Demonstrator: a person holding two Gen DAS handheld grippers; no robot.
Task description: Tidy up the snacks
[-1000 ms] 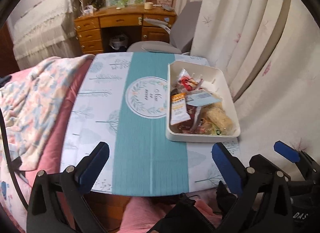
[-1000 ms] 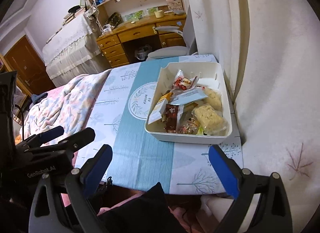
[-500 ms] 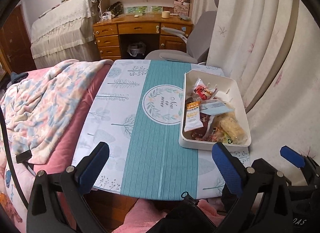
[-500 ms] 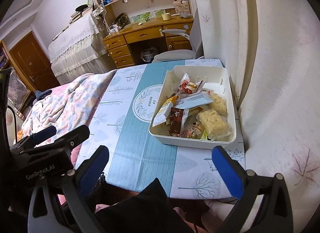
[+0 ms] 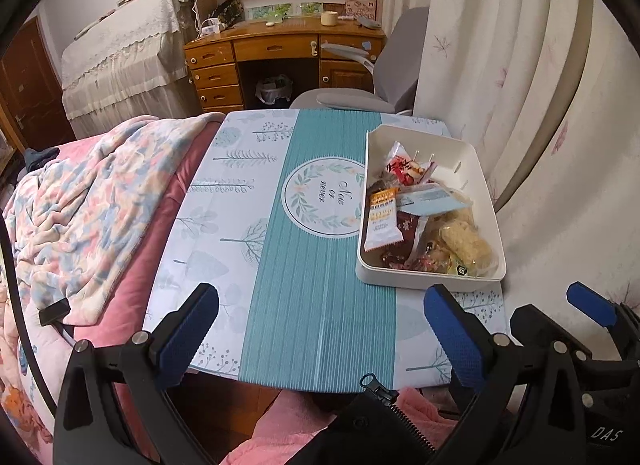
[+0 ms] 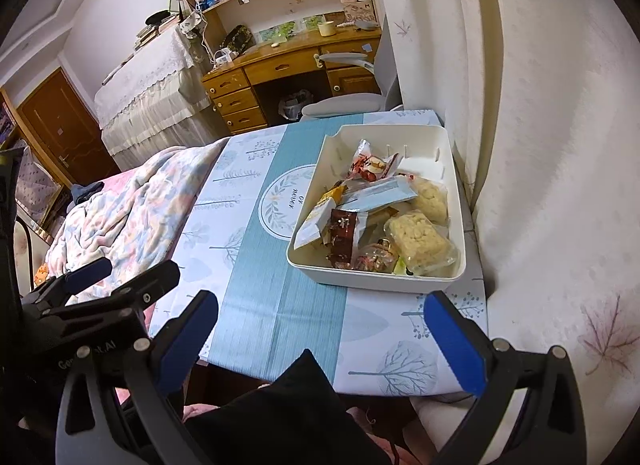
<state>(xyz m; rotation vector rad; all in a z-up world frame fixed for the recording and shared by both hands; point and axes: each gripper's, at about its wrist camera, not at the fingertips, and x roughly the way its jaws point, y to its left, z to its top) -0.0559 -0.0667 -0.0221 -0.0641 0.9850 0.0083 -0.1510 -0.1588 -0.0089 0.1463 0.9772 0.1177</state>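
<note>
Snack tray: far right of table, long axis running away from the grippers
Right gripper is held nearer, left gripper further left; both are spread wide, nothing gripped

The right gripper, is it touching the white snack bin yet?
Apart. The right wrist view shows the right gripper open and empty, with a strip of tablecloth visible between its blue fingertips and the white snack bin.
</note>
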